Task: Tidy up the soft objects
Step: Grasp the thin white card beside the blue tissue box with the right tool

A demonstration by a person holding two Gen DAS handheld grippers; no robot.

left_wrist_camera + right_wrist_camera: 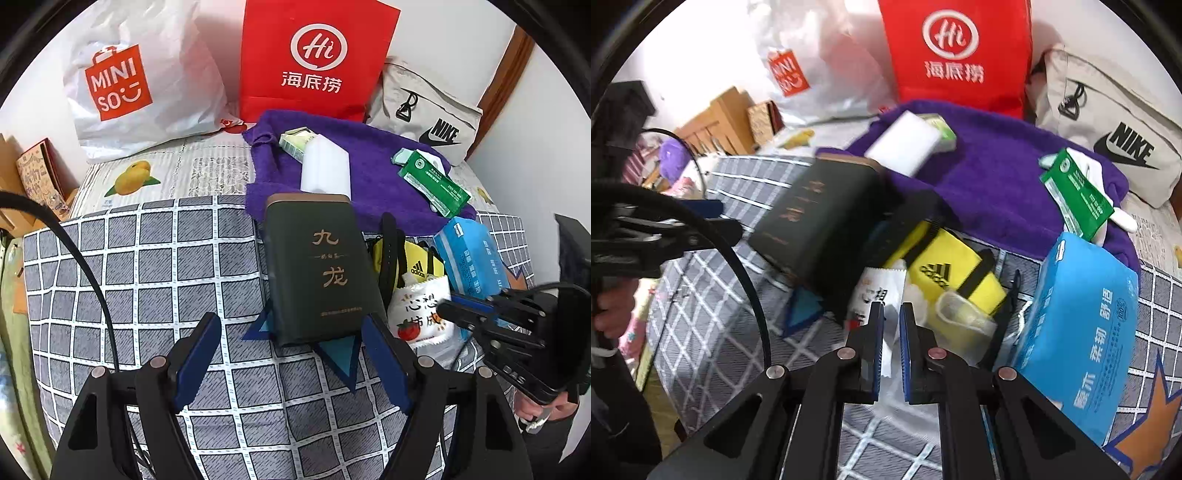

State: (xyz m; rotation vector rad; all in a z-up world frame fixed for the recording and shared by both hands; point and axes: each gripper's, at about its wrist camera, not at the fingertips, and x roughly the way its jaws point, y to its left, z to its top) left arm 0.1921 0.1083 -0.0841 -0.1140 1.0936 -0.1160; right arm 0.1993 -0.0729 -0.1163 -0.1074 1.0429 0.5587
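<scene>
My right gripper (892, 319) is shut on the near edge of a white snack packet (877, 291) with a red tomato print, which lies beside a yellow Adidas pouch (945, 273). The left wrist view shows the same right gripper (448, 312) coming in from the right onto the packet (417, 314). My left gripper (291, 350) stands open over the checked bedsheet (147, 266), its fingers on either side of the near end of a dark green box (317, 266) without touching it. A purple towel (373, 173) lies behind with a white foam block (327, 168) on it.
A blue tissue pack (1082, 325) lies right of the pouch. A green sachet (1075, 195) rests on the towel. Against the wall stand a white Miniso bag (122, 81), a red paper bag (314, 62) and a grey Nike bag (428, 110). A person's hand (613, 310) holds the left gripper.
</scene>
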